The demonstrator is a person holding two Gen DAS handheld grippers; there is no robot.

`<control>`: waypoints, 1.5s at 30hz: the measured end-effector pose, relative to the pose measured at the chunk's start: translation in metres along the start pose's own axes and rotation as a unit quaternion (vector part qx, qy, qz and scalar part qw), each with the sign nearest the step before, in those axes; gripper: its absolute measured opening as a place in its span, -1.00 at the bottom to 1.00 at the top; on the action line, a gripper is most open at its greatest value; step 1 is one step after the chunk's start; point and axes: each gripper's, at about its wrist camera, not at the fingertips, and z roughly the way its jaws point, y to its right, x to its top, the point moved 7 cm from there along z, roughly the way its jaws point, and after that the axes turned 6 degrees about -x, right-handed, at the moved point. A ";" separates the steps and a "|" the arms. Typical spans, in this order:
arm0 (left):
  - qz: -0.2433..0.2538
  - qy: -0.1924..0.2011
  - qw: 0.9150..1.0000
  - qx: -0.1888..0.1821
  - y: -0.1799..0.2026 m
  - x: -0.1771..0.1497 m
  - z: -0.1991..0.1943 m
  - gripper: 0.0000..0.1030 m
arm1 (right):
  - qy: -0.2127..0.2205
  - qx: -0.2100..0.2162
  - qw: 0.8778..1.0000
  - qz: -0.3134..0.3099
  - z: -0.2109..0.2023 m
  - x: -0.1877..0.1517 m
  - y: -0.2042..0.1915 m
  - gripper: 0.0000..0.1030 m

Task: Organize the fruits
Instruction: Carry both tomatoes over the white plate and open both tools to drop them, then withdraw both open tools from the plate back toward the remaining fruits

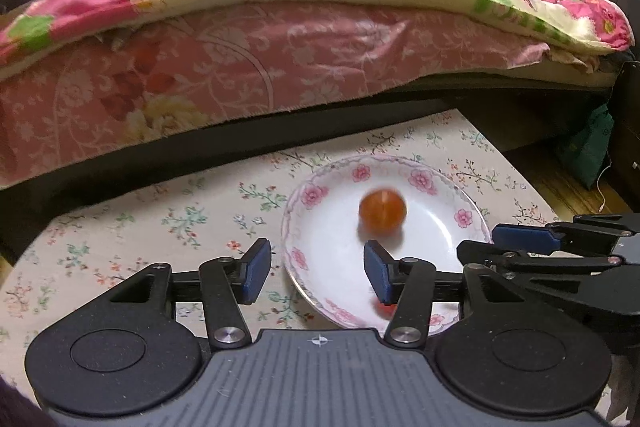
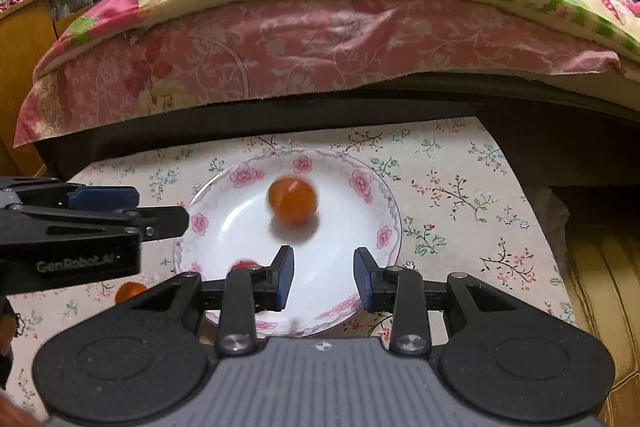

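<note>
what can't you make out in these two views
- Orange fruit in the plate: smeared by motion blur in both wrist views, so its kind is unclear.
- Red fruit: mostly hidden behind the right gripper finger; behind the left gripper finger in the left view.
- Small orange fruit on the tablecloth: partly covered by the gripper bodies, right view only.

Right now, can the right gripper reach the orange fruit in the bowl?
Probably yes. The right gripper is open, over the bowl, and nothing stands between it and the fruit.
</note>
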 end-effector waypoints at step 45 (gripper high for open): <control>0.033 0.012 0.999 -0.030 0.025 -0.046 -0.093 0.34 | 0.015 -0.030 0.999 -0.012 -0.149 -0.057 -0.026 -0.24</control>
